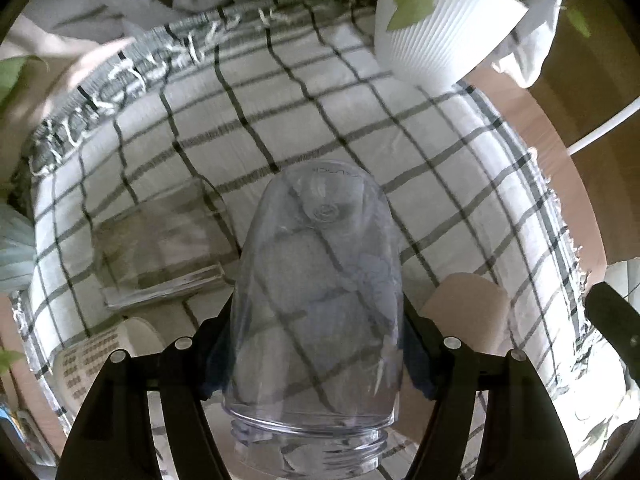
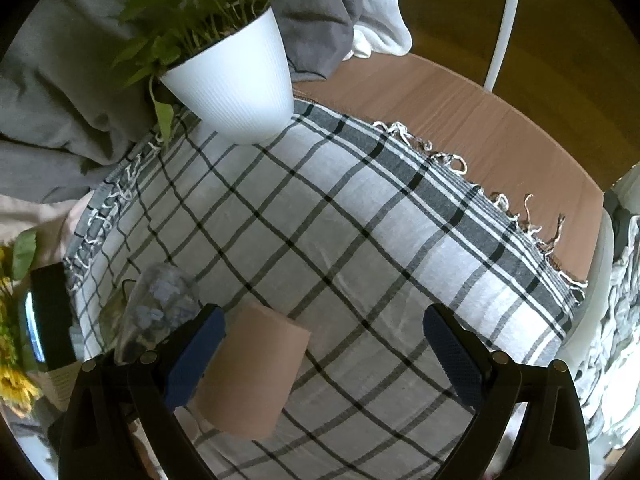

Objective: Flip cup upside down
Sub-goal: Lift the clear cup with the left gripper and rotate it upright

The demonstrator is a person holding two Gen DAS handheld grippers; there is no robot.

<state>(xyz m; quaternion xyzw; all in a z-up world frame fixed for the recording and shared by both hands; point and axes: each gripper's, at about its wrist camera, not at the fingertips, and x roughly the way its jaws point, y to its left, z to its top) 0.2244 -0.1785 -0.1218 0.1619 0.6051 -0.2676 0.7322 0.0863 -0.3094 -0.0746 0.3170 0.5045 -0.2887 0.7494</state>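
A clear plastic cup (image 1: 316,300) with a threaded rim is held between the fingers of my left gripper (image 1: 316,360), base pointing away from the camera and rim toward it, above the checked cloth (image 1: 360,120). The cup also shows at the left of the right wrist view (image 2: 156,308). A brown paper cup (image 2: 252,372) stands mouth down on the cloth, just inside the left finger of my right gripper (image 2: 324,360). That gripper is open and empty. The brown cup shows partly behind my left gripper's right finger (image 1: 468,308).
A white ribbed plant pot (image 2: 236,84) stands at the cloth's far edge. A white printed cup (image 1: 104,356) sits at lower left. Grey fabric (image 2: 60,92) is piled behind. The wooden table (image 2: 460,120) shows to the right, with a white pole (image 2: 504,20).
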